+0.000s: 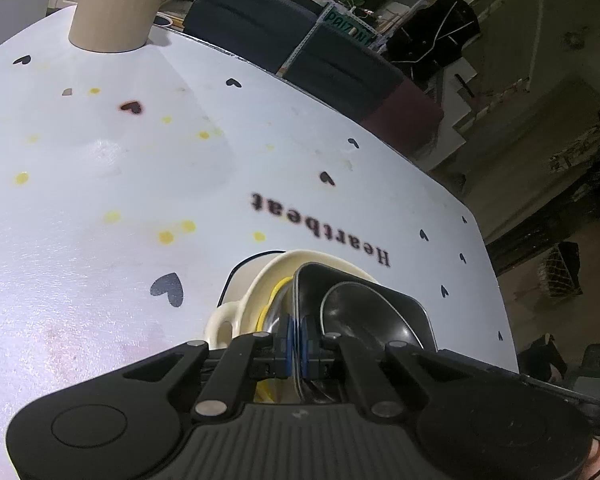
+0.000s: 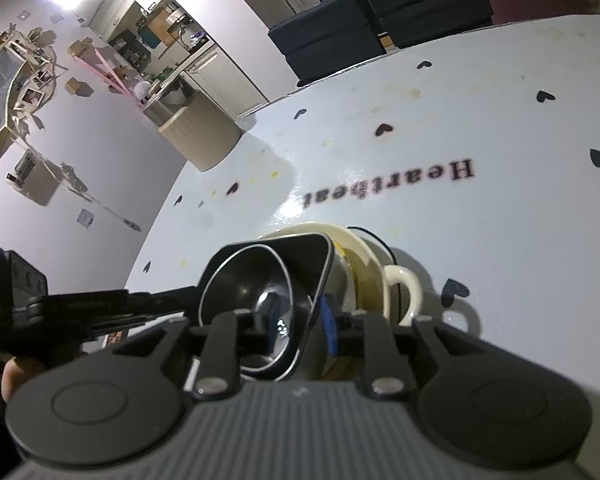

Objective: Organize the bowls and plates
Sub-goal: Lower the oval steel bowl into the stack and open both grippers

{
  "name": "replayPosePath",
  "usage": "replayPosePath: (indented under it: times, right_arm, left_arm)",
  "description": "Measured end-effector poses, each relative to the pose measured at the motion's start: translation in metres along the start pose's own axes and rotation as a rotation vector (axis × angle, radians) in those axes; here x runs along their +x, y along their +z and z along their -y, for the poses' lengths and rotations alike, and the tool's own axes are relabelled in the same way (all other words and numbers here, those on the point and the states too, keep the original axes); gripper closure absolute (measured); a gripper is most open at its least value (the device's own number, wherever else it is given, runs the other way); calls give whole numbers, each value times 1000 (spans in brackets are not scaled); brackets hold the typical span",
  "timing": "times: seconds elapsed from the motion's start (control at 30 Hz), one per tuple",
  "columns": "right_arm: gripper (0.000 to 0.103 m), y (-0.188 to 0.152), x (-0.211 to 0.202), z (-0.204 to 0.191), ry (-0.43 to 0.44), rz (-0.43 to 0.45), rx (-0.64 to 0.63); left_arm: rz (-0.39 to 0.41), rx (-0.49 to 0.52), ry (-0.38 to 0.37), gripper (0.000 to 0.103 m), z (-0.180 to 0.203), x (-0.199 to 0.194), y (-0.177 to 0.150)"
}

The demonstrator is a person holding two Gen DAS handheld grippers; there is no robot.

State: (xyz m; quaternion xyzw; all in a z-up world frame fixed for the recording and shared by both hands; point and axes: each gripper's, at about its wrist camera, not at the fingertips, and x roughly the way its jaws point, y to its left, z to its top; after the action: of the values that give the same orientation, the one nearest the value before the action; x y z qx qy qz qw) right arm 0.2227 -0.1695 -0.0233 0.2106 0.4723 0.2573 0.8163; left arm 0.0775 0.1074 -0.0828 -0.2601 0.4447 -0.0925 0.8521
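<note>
A black square plate (image 1: 396, 304) with a black bowl (image 1: 364, 312) in it sits on a stack over a yellow-rimmed dish (image 1: 274, 300) and a cream dish with a loop handle (image 1: 220, 320). My left gripper (image 1: 299, 344) is shut on the black plate's near rim. In the right wrist view the same black plate (image 2: 300, 264) and bowl (image 2: 244, 280) show, with the cream handled dish (image 2: 400, 284) beside. My right gripper (image 2: 312, 332) stands with its blue pads (image 2: 330, 328) around the plate's rim; whether it pinches is hidden.
The stack rests on a white tablecloth (image 1: 100, 160) printed with hearts and "Heartbeat". A wooden cylinder (image 1: 116, 4) stands at the far table edge, also in the right wrist view (image 2: 200, 136). Dark chairs (image 1: 340, 68) line the far side.
</note>
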Motion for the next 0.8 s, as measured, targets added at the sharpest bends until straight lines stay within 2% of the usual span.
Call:
replayPosePath:
  times: [0.1, 0.5, 0.73, 0.8]
  right_arm:
    - [65, 0, 3, -1, -9, -7, -6]
    - [64, -2, 3, 1, -12, -10, -5]
    - [63, -2, 2, 3, -25, -4, 10]
    - [57, -2, 2, 4, -36, 2, 9]
  left_arm:
    - [1, -3, -1, 98, 1, -1, 0]
    - [-12, 3, 1, 97, 0, 1, -1]
    - [-14, 23, 23, 82, 2, 0, -1]
    - [-10, 25, 26, 80, 2, -1, 0]
